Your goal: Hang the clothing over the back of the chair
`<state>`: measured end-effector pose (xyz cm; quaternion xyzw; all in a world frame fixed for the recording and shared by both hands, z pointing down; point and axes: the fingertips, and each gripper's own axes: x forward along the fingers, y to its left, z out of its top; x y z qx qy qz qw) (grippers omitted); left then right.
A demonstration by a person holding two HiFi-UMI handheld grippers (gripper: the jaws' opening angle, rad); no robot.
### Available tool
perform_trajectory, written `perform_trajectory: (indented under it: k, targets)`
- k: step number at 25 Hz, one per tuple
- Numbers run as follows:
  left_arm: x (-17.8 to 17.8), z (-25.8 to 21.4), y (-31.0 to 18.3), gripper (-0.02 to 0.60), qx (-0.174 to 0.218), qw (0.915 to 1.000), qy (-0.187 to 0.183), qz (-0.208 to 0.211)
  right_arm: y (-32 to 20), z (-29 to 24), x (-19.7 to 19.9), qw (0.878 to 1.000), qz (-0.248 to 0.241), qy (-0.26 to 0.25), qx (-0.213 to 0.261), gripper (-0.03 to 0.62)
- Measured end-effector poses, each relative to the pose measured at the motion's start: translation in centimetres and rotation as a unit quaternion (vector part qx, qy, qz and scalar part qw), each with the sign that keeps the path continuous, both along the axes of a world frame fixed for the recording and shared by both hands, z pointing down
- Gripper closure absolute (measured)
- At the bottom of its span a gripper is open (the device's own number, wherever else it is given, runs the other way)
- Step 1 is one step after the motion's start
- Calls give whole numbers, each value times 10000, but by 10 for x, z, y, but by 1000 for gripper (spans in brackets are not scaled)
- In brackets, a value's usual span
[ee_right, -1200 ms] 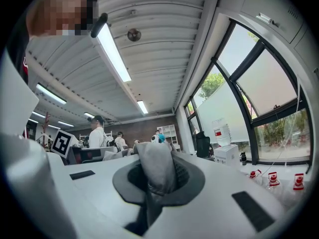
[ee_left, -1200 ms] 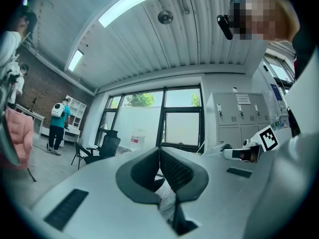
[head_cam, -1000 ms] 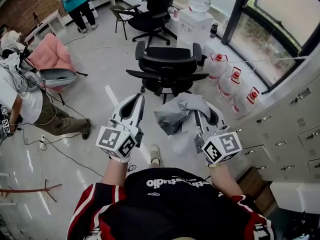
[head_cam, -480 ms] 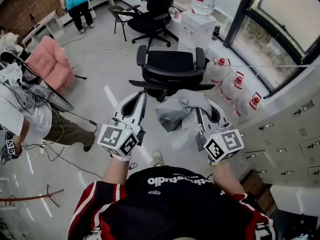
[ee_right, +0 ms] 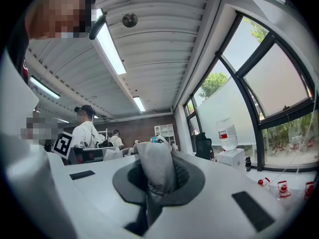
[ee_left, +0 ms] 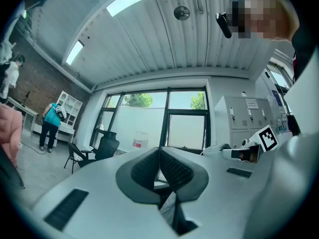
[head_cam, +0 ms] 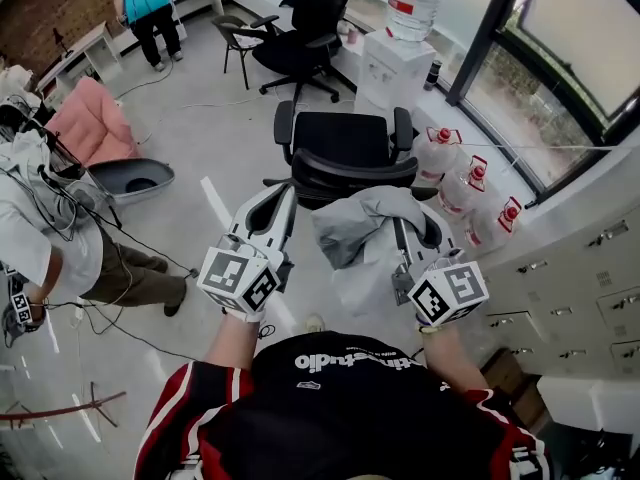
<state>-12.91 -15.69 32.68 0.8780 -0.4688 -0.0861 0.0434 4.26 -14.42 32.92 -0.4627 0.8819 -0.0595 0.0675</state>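
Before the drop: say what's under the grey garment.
Only pale floor shows around the grey garment, pinched by the right gripper; the floor directly beneath is covered.

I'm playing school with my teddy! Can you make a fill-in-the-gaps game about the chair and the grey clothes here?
The gripper pinching the crumpled grey cloth garment is the ___ one.
The office chair with armrests straight ahead is coloured ___.
The row of clear plastic water jugs has ___ caps.
Missing words: right, black, red.
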Motion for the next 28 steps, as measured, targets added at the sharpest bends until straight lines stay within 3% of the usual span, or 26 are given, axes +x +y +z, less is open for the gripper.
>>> perform_trajectory:
  k: [16, 28]
  targets:
    - [-36, 15, -57, 557, -31, 9995, 147, 289, -46, 7, -36, 9994, 322, 81, -22, 576]
    - [-30, 19, -82, 557, -21, 9997, 136, 212, -77, -3, -36, 9997, 80, 128, 181, 576]
